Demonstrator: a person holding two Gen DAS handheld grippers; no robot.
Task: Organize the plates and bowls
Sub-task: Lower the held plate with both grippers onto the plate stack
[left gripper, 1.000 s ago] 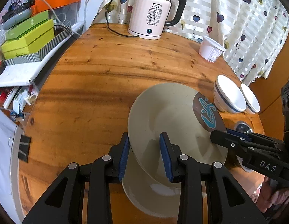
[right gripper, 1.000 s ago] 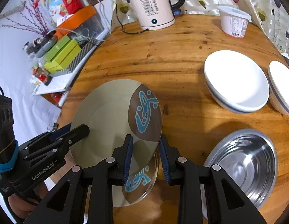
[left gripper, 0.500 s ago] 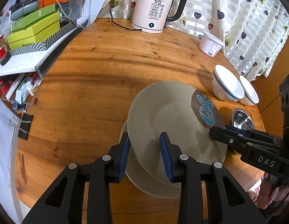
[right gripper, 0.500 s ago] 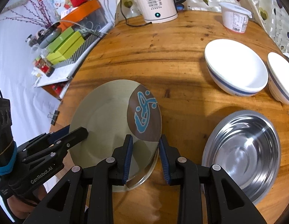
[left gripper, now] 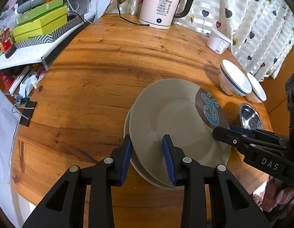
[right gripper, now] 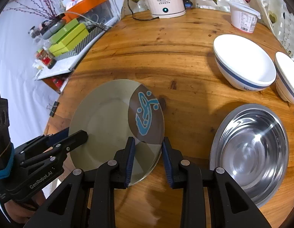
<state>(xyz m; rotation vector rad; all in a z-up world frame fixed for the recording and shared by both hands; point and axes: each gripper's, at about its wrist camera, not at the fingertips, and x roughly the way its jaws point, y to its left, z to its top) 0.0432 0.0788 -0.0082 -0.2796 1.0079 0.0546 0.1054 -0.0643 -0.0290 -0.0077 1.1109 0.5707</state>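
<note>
A beige plate (left gripper: 171,114) with a brown patch and a blue motif (right gripper: 145,117) is held level between both grippers. My left gripper (left gripper: 147,142) is shut on its near rim. My right gripper (right gripper: 148,142) is shut on the rim beside the brown patch, and its black fingers (left gripper: 223,131) show at the right of the left wrist view. Just under the held plate, a second beige plate (left gripper: 139,169) lies on the round wooden table (left gripper: 109,66), peeking out at the left and near edge. Whether the two plates touch I cannot tell.
Two white bowls with blue bands (right gripper: 244,60) (right gripper: 287,76) and a steel bowl (right gripper: 251,152) stand to the right of the plates. An electric kettle (left gripper: 160,7) and a white tub (left gripper: 219,41) are at the far edge. Green boxes (left gripper: 40,24) lie on a side shelf.
Both grippers have brought the held plate down and over the lower plate. Much less of the lower plate shows now. Both grips look unchanged.
</note>
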